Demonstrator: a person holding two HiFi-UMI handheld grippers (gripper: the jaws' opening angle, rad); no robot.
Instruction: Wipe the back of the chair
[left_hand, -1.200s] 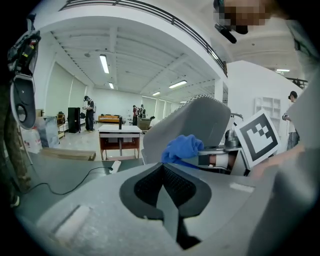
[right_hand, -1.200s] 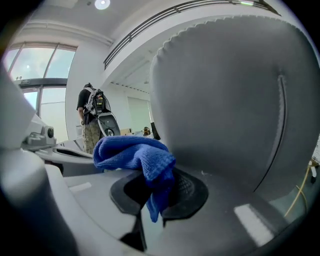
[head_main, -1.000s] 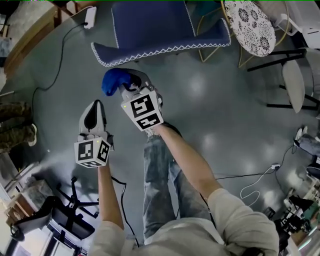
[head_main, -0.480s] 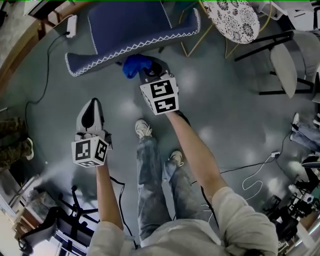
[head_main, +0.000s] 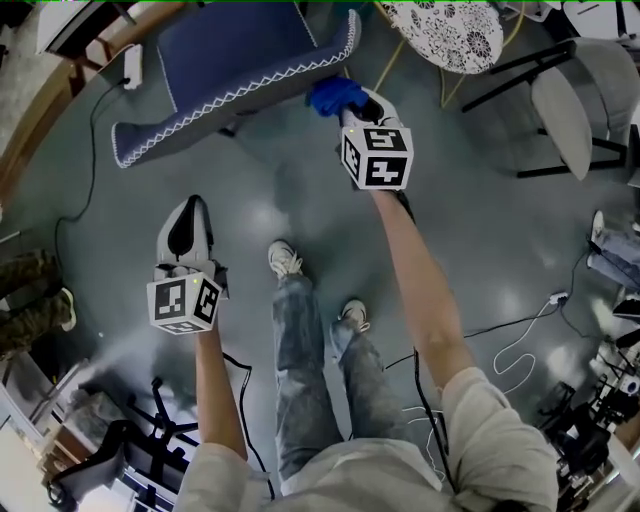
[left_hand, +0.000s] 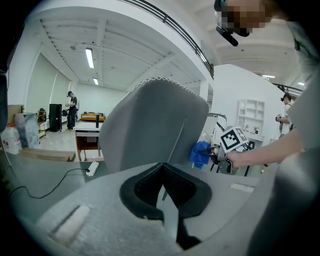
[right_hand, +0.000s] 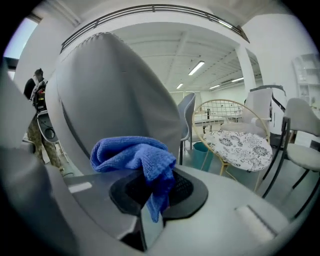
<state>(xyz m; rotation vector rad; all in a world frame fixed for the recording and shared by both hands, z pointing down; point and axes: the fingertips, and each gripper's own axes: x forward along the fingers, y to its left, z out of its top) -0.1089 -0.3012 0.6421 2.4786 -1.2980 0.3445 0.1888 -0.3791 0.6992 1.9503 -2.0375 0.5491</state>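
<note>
The right tongs (right_hand: 156, 194) are clamped on a bunched blue microfibre cloth (right_hand: 132, 152), which bulges out above them and hangs down between the tips. Directly ahead of these tongs stands the dark blue upholstered chair with white zigzag trim (head_main: 240, 55). The cloth sits at the right edge of its back, though I cannot tell whether they touch. The left tongs (left_hand: 163, 186) are closed on nothing, with the chair back well ahead of them.

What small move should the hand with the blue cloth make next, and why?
Probably sweep the blue cloth along the chair back: the right claw grips the cloth by one end of the back; the left claw is shut and empty.
</note>
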